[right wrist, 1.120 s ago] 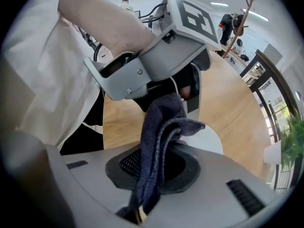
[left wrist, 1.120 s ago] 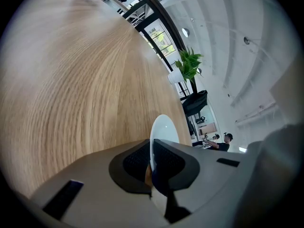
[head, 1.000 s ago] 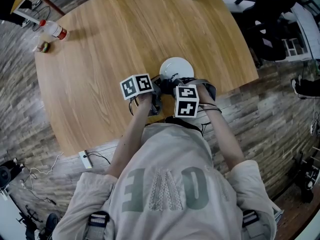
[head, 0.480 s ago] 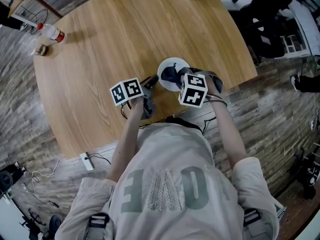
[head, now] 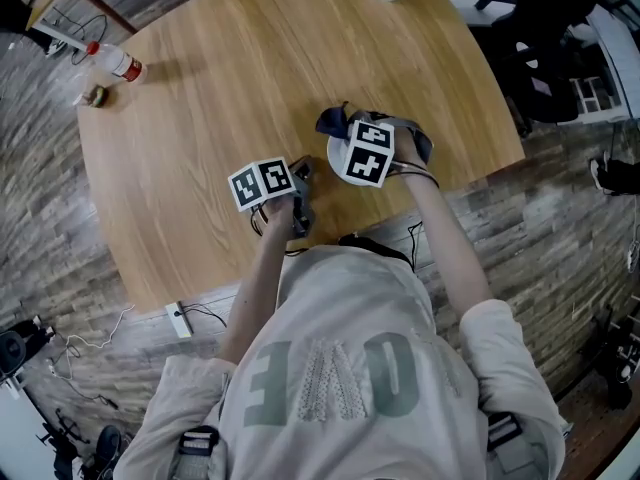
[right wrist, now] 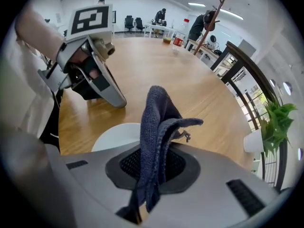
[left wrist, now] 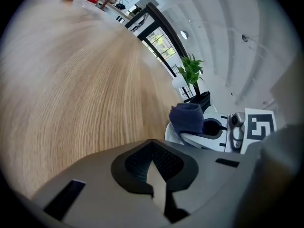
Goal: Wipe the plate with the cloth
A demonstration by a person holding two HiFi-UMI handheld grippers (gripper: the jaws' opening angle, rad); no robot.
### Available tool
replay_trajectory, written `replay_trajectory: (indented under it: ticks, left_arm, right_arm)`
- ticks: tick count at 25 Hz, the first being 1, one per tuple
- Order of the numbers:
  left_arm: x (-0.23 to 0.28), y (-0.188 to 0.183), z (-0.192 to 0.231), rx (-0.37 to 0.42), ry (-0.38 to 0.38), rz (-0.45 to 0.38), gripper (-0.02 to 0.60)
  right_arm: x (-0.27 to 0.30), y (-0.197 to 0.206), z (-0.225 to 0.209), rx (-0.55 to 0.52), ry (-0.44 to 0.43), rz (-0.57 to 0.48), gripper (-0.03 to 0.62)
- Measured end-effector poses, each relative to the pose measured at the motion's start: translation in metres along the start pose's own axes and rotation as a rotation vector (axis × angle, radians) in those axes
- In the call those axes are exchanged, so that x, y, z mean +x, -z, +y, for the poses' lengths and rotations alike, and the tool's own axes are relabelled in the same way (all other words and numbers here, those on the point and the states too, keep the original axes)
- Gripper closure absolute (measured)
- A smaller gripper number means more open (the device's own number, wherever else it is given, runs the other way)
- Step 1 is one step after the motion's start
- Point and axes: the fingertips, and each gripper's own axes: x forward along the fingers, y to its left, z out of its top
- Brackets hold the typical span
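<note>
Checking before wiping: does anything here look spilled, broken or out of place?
Nothing stands out. The plate sits flat and whole on the table. The cloth is bunched in the right gripper over it, and the left gripper is shut and empty. No spill shows.

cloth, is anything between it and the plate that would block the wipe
Nothing visible does. The right tool is shut on the cloth over the white plate, whose bare surface shows just below it. The shut left tool sits off the plate's rim, over the table, out of the path.
</note>
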Motion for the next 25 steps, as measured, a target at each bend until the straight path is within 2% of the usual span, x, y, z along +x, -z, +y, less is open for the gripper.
replay_trajectory:
  ticks: [3, 8, 12, 20, 25]
  left_arm:
    - [0.002, 0.002, 0.0, 0.0, 0.0, 0.026, 0.577]
    - [-0.002, -0.001, 0.002, -0.036, 0.027, 0.01, 0.577]
    - [-0.001, -0.005, 0.001, -0.061, 0.048, -0.005, 0.577]
    - [0.001, -0.007, -0.002, -0.039, 0.05, -0.001, 0.577]
    - [0.001, -0.009, -0.001, -0.06, 0.063, 0.001, 0.577]
  right_arm:
    - [0.008, 0.001, 0.002, -0.023, 0.02, 0.047, 0.534]
    - [0.009, -0.003, 0.01, -0.033, 0.045, 0.053, 0.534]
    - [0.001, -0.007, 0.038, -0.077, 0.007, 0.025, 0.534]
    - [-0.017, -0.007, 0.096, -0.171, -0.06, -0.009, 0.534]
    - [-0.021, -0.005, 0.109, -0.196, -0.075, -0.007, 0.534]
